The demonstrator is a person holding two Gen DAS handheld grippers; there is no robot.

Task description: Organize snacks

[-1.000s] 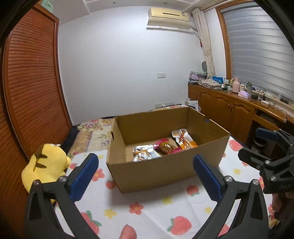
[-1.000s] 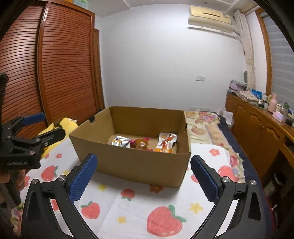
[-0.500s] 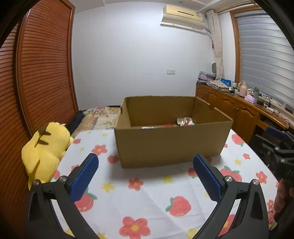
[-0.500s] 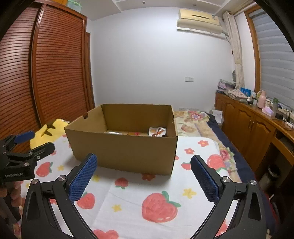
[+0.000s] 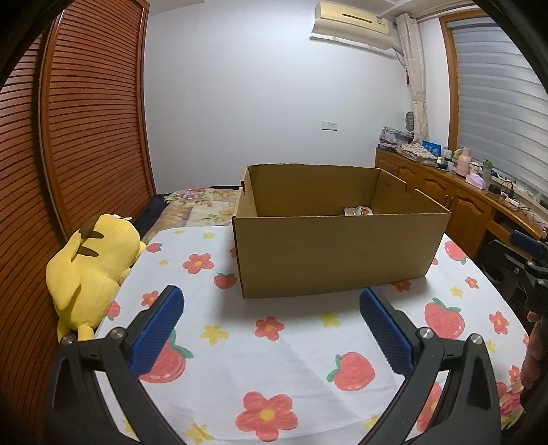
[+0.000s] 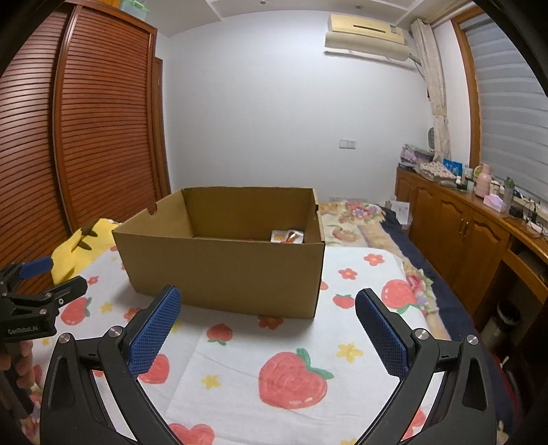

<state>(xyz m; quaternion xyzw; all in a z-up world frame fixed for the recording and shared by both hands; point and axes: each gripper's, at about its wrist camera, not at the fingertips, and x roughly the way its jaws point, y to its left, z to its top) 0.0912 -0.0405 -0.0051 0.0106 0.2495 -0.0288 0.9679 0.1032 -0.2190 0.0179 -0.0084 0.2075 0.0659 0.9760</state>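
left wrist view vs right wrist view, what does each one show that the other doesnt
Only the left wrist view shows the whole yellow plush toy lying left of the box, and the right gripper from the side at its right edge. Only the right wrist view shows the green container on top of the wardrobe, the dark blue bedding beside the cabinets, and the left gripper from the side at its left edge. Both show the cardboard box on the strawberry cloth, a snack packet peeking over its near wall, and an open, empty left gripper and right gripper.

The box (image 5: 337,250) sits mid-bed on the sheet (image 5: 291,352), plush (image 5: 90,270) left, apparently 1 snack packet (image 5: 358,211) inside.
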